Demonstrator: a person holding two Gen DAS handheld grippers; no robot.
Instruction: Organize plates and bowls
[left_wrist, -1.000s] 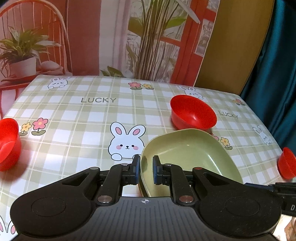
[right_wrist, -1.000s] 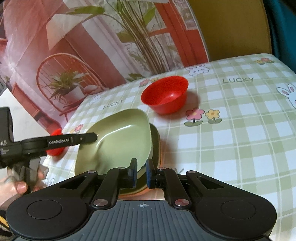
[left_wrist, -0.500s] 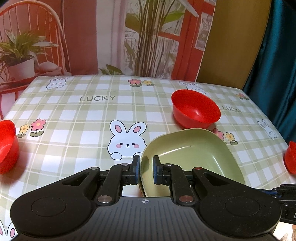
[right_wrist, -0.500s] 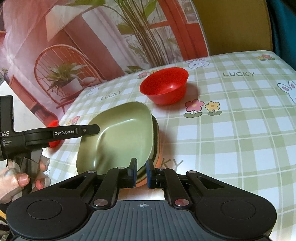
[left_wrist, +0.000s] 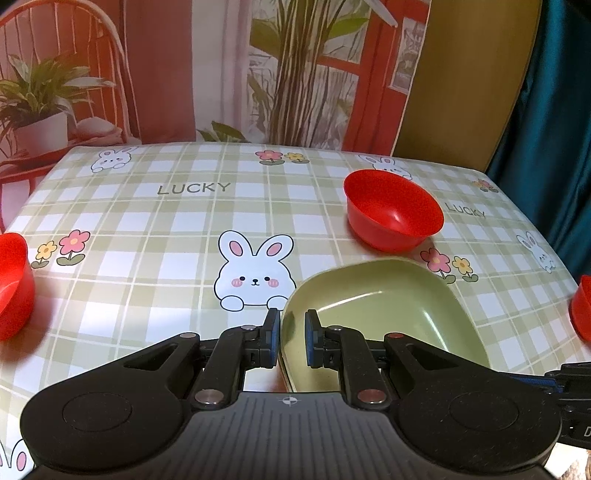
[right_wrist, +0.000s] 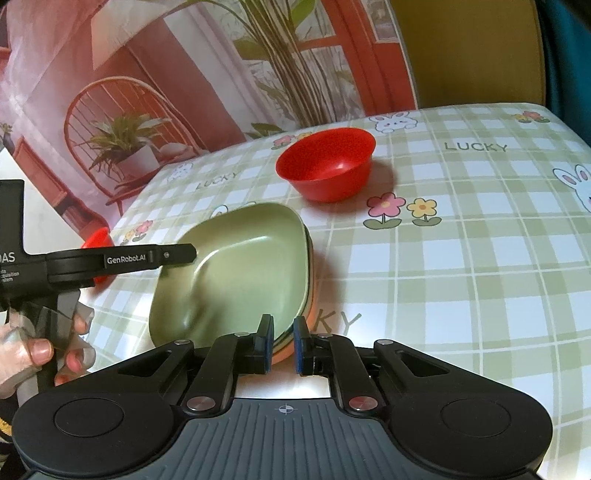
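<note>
Surface: checked bunny tablecloth (left_wrist: 147, 229), red bowl (left_wrist: 393, 210) at 1 o'clock | Room: plant backdrop (left_wrist: 288, 74) | left gripper (left_wrist: 291, 338) and right gripper (right_wrist: 283, 343) each pinched on green plate (left_wrist: 376, 314) rim

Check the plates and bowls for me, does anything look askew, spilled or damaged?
No spills or damage show. The green plate tops a stack of plates, an orange plate showing beneath, edges roughly lined up. Both grippers, left and right, grip its rim. Three red bowls stay scattered, the clearest upright behind the stack.

Checked tablecloth table (left_wrist: 147, 295) bears red bowls (left_wrist: 393, 210) and stacked plates (right_wrist: 306, 295).
</note>
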